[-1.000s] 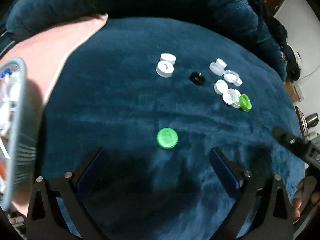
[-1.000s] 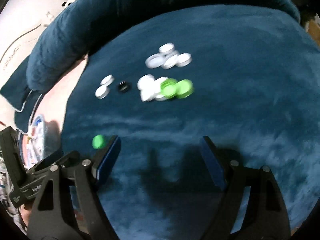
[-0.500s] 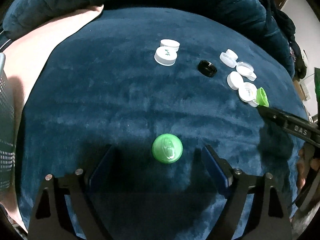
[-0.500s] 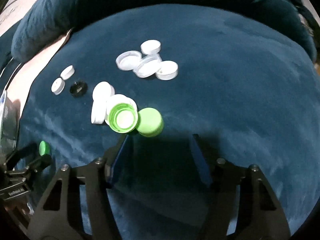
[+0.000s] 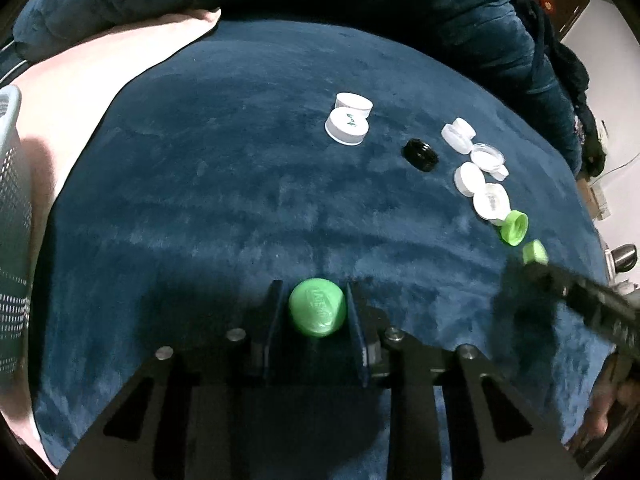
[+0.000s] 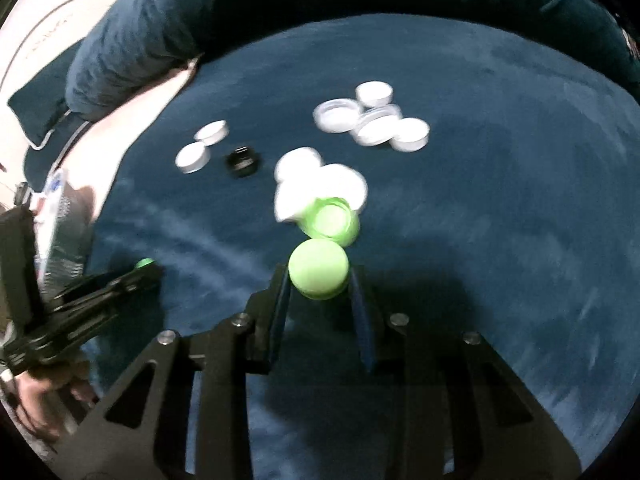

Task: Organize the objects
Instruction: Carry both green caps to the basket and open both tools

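On the far left of the left wrist view stands a grey mesh basket [image 5: 12, 216], and next to it lies a pink cloth [image 5: 80, 76]. A big dark blue blanket [image 5: 224, 184] covers the rest. The left tongs [image 5: 316, 312] point down at the blanket, and their two blue pads sit tight on each side of a green cap [image 5: 318, 307], top side up, so they have hold of it. Further back lie two white caps [image 5: 348, 120], touching each other. To the right of them is a small black cap [image 5: 420, 155]. Then comes a row of white caps [image 5: 476, 172], some touching. At the near end of that row an open green cap [image 5: 514, 227] lies tipped on its side. Just past it a second green cap [image 5: 535, 251] sits at the tip of the right tongs [image 5: 538, 266], which reach in from the right edge. In the right wrist view, the left tongs [image 6: 146, 270] show at the left with a hand [image 6: 40, 396] below them. In the middle, the right tongs' jaws are closing, and their pads are against the sides of the second green cap [image 6: 319, 274]. That cap lies just in front of the open green cap [image 6: 330, 222]. This view is a bit blurry.
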`<act>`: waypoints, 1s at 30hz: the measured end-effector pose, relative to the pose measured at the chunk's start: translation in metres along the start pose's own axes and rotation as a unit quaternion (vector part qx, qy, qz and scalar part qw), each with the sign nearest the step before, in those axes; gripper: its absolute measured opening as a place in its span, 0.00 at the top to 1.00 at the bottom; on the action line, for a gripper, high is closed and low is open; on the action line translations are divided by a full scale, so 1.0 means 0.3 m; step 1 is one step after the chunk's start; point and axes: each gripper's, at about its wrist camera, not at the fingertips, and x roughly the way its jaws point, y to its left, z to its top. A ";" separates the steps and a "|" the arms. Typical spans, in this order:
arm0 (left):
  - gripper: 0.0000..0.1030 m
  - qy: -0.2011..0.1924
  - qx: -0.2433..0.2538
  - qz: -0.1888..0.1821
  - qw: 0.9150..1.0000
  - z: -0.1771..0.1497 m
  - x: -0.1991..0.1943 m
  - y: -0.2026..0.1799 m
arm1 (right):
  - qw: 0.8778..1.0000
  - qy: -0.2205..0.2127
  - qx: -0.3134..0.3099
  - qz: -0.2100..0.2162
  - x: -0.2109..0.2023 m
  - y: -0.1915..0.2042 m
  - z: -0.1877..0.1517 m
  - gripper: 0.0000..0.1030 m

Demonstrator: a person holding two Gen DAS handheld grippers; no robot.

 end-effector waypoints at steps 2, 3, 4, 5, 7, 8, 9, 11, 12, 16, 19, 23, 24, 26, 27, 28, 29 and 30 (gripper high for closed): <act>0.70 -0.003 0.000 -0.005 1.000 -0.005 -0.029 0.003 | 1.000 0.002 0.007 0.018 -0.013 0.041 -0.027 0.70; 0.70 -0.007 0.000 -0.007 1.000 -0.006 -0.051 0.006 | 1.000 0.003 0.009 0.025 -0.020 0.060 -0.042 0.70; 0.70 -0.012 -0.002 -0.010 1.000 -0.004 -0.075 0.009 | 0.999 0.003 0.010 0.031 -0.027 0.080 -0.055 0.70; 0.70 -0.016 -0.004 -0.013 1.000 -0.001 -0.101 0.016 | 0.999 0.003 0.011 0.039 -0.030 0.097 -0.060 0.70; 0.70 -0.033 -0.010 -0.018 0.999 0.014 -0.172 0.036 | 0.999 0.005 0.012 0.051 -0.033 0.141 -0.066 0.70; 0.70 -0.044 -0.013 -0.019 0.999 0.024 -0.210 0.047 | 0.998 0.004 0.011 0.058 -0.038 0.165 -0.066 0.70; 0.70 -0.061 -0.016 -0.019 0.998 0.040 -0.272 0.069 | 0.998 0.002 0.008 0.066 -0.033 0.199 -0.057 0.70; 0.70 -0.087 -0.022 -0.013 0.996 0.064 -0.358 0.114 | 0.997 -0.001 -0.003 0.081 -0.027 0.284 -0.030 0.70; 0.70 -0.102 -0.031 -0.007 0.994 0.081 -0.409 0.152 | 0.996 -0.003 -0.009 0.092 -0.026 0.327 -0.015 0.70; 0.70 -0.141 -0.093 0.029 0.985 0.136 -0.562 0.353 | 0.988 -0.014 -0.050 0.147 -0.028 0.552 0.068 0.70; 0.70 -0.147 -0.154 0.058 0.975 0.142 -0.631 0.526 | 0.978 -0.013 -0.085 0.191 -0.023 0.740 0.126 0.70; 0.70 -0.155 -0.199 0.076 0.965 0.096 -0.686 0.667 | 0.964 0.005 -0.123 0.236 -0.007 0.938 0.140 0.70; 0.70 -0.154 -0.202 0.082 0.964 0.081 -0.695 0.688 | 0.961 0.010 -0.132 0.241 -0.002 0.972 0.129 0.70; 0.70 -0.154 -0.206 0.083 0.963 0.064 -0.701 0.703 | 0.957 0.027 -0.150 0.248 0.020 1.032 0.110 0.69; 0.70 -0.154 -0.208 0.083 0.962 0.059 -0.703 0.709 | 0.956 0.040 -0.156 0.245 0.041 1.054 0.105 0.69; 0.70 -0.155 -0.209 0.083 0.962 0.055 -0.704 0.711 | 0.958 0.053 -0.156 0.233 0.062 1.069 0.101 0.69; 0.70 -0.155 -0.209 0.082 0.962 0.055 -0.700 0.706 | 0.962 0.065 -0.152 0.217 0.079 1.076 0.101 0.68; 0.70 -0.156 -0.208 0.081 0.962 0.054 -0.704 0.707 | 0.964 0.073 -0.143 0.210 0.088 1.069 0.098 0.67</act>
